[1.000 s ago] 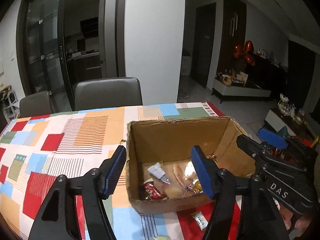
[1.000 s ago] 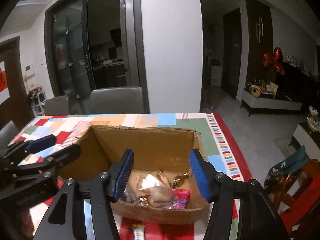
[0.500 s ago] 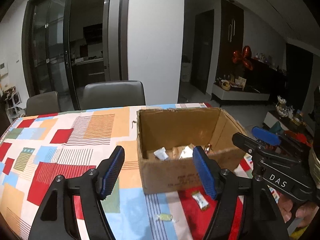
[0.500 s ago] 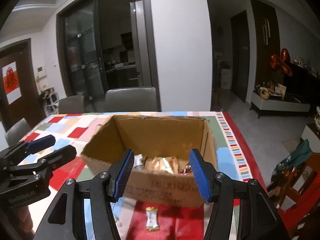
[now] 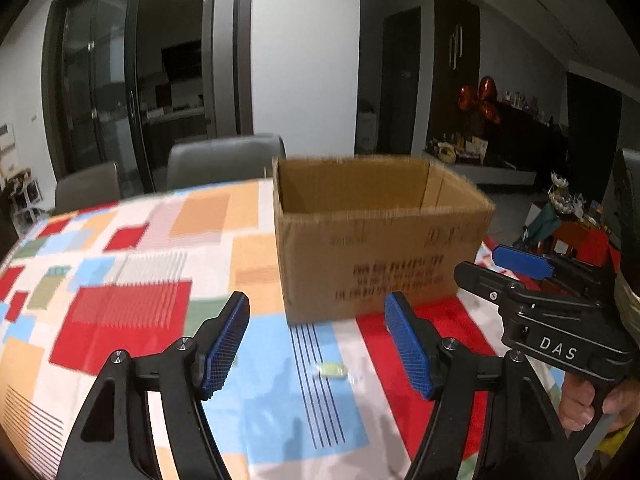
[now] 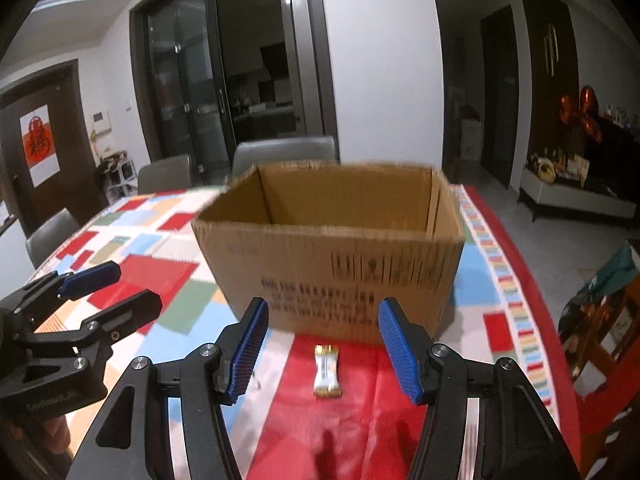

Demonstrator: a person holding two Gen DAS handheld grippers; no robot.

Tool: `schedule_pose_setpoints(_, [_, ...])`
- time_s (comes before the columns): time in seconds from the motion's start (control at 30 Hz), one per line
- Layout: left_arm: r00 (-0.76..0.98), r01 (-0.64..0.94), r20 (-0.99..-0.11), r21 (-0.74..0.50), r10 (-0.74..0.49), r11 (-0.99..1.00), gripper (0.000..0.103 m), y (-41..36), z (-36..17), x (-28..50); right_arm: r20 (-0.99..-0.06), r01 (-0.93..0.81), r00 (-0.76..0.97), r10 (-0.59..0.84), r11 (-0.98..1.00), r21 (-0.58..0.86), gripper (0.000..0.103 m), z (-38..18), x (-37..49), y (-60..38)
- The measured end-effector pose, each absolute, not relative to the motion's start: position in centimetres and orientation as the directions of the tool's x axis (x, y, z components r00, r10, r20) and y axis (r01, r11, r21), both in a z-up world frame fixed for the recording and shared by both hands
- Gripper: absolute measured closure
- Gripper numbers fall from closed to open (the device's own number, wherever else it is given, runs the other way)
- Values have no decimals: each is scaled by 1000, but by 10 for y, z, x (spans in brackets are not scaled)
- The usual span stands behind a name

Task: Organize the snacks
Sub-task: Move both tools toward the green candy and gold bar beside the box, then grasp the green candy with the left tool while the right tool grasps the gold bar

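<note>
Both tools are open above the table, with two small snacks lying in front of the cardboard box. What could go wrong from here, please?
1. The white and gold snack bar lies flat and close to the cardboard box; the right tool might push it against the wall instead of grasping it.
2. The small pale green candy is very thin, so the left tool may scrape the tablecloth and drag it.
</note>
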State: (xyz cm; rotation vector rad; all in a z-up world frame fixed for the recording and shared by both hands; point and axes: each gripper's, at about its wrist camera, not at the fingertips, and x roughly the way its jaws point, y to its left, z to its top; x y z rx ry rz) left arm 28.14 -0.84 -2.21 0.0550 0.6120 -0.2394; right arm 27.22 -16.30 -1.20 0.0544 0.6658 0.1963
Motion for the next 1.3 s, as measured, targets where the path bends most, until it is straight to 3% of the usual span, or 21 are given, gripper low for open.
schedule_pose_setpoints(0.2, [733, 241, -645, -49, -215, 969, 35, -10, -59, 288, -671, -164, 716, 193, 981, 107, 45, -43, 275, -160])
schedule_pose_setpoints(0.6, [587, 216, -759, -187, -281, 958, 49, -9, -119, 320, -752, -161, 627, 205, 978, 133, 48, -87, 297, -153])
schedule_pose_setpoints(0.87, [562, 180, -780, -210, -276, 961, 52, -16, -132, 337, -776, -162, 600, 193, 980, 118, 53, -104, 311, -147])
schedule_pose_setpoints(1.13, [580, 155, -783, -165, -225, 974, 61, -26, -139, 345, -790, -155, 582, 193, 980, 125, 57, -116, 321, -148])
schedule_pose_setpoints(1.2, [583, 159, -779, -167, -230, 973, 67, -27, -139, 344, -794, -153, 577, 191, 980, 125, 57, -120, 323, -148])
schedule_pose_setpoints(1.3, [587, 158, -771, -189, -246, 969, 69, -23, -139, 343, -802, -157, 567, 189, 980, 120, 63, -126, 326, -147])
